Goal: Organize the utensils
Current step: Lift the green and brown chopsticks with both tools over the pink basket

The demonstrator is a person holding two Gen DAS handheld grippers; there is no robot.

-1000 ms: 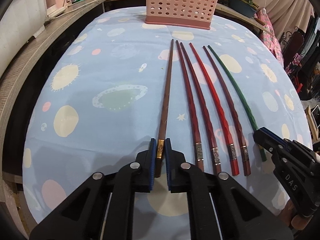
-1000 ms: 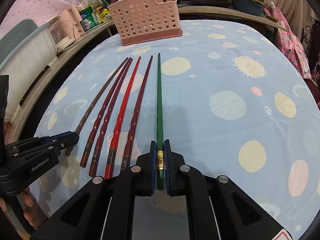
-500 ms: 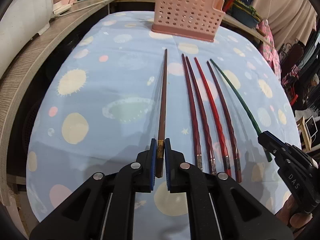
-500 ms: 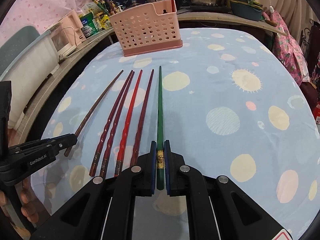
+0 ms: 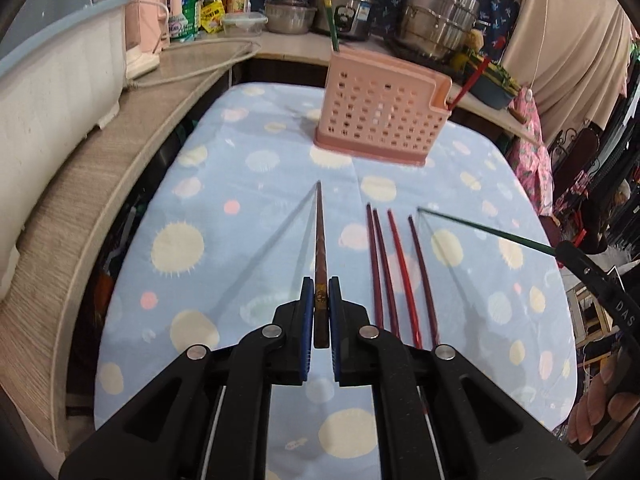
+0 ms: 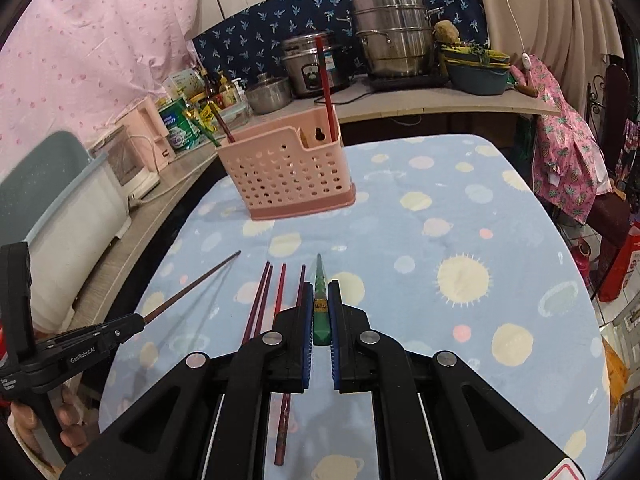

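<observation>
My left gripper (image 5: 320, 304) is shut on a brown chopstick (image 5: 319, 240) and holds it raised above the table, tip forward. My right gripper (image 6: 320, 308) is shut on a green chopstick (image 6: 320, 280), also lifted. Several red and dark red chopsticks (image 5: 394, 264) lie side by side on the blue cloth; they also show in the right wrist view (image 6: 268, 292). A pink perforated utensil holder (image 5: 380, 120) stands at the far end of the table, seen too in the right wrist view (image 6: 292, 172), with a red chopstick (image 6: 325, 88) and a green one (image 5: 329, 16) standing in it.
The table wears a blue spotted cloth (image 6: 460, 220). A wooden counter (image 5: 100, 168) runs along the left with a white box and pink appliance. Pots and a rice cooker (image 6: 312, 64) stand on the back counter. A chair with pink cloth (image 6: 568, 160) is at right.
Both grippers have lifted their chopsticks off the cloth and tilted up, so the holder and back counter come into view. The other chopsticks stay put.
</observation>
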